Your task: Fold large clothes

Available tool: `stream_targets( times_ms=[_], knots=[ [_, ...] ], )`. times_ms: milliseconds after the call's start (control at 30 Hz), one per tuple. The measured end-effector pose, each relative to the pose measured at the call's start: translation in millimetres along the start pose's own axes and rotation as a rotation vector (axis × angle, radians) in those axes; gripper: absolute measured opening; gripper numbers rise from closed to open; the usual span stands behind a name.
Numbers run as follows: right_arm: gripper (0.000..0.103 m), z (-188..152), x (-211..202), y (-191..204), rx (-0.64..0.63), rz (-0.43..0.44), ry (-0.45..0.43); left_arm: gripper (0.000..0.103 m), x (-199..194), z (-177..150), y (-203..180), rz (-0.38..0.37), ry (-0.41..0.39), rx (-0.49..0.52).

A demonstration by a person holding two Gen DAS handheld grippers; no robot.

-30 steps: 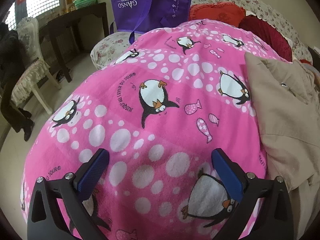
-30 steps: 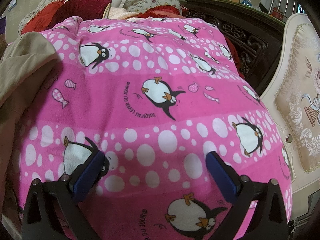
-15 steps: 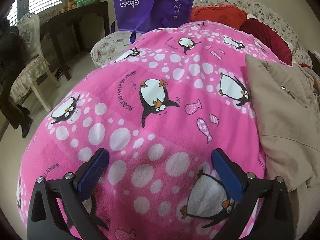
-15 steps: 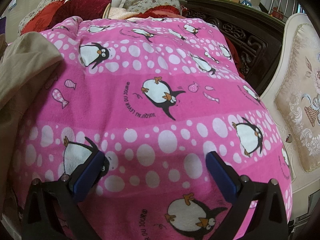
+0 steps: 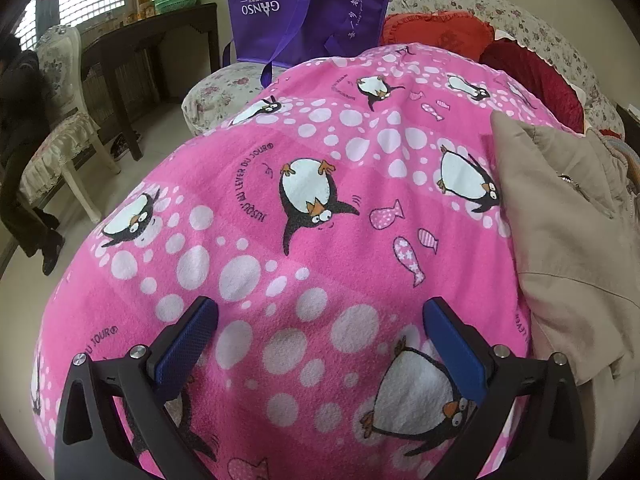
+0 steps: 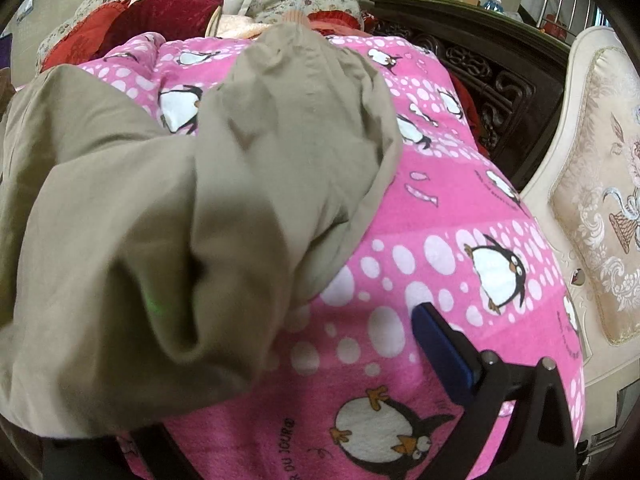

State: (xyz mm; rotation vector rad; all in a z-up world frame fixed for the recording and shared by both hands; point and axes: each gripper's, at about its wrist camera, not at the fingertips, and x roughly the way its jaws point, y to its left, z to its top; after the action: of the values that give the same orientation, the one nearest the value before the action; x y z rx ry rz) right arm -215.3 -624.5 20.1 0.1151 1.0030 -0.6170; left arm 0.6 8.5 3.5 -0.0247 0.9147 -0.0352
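Two tools are in view over the pink blanket (image 5: 312, 208), and that blanket is your landmark here. Your left tool (image 5: 320, 320) hangs above the blanket's near part with its blue pads (image 5: 188, 340) spread wide and nothing between them; the penguin print shows plainly in the gap. The jacket (image 5: 568, 240), the beige garment you are folding, lies on the blanket to the right of this tool, apart from the right-hand pad, with a small metal snap showing near its upper folds. In the right wrist view the same jacket (image 6: 192, 208) fills the left and centre, bunched in loose folds over the blanket (image 6: 460, 208) and blurred along its upper edge. Your right tool (image 6: 280, 344) shows only its right pad (image 6: 440, 352), bare and clear of the cloth; the left pad is hidden under the jacket, so you cannot tell from this view whether the tool is spread or pinching fabric. Beyond the blanket's far edge sit red cushions (image 5: 436, 32) and a purple bag (image 5: 308, 4) marked GANSO. Left of the blanket stand a dark side table (image 5: 132, 44) and a chair (image 5: 60, 120). Right of the blanket, in the right wrist view, an armchair (image 6: 600, 200) with pale embroidered upholstery stands just beside its edge.
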Motion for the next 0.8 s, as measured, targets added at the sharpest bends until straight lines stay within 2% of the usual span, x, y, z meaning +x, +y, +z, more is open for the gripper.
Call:
stream_targets(
  times_ms=[800],
  knots=[
    [0.103,0.0,0.0,0.0,0.0,0.0,0.0,0.096,-0.5,2.3,-2.9,0.009,-0.002,0.003]
  ],
)
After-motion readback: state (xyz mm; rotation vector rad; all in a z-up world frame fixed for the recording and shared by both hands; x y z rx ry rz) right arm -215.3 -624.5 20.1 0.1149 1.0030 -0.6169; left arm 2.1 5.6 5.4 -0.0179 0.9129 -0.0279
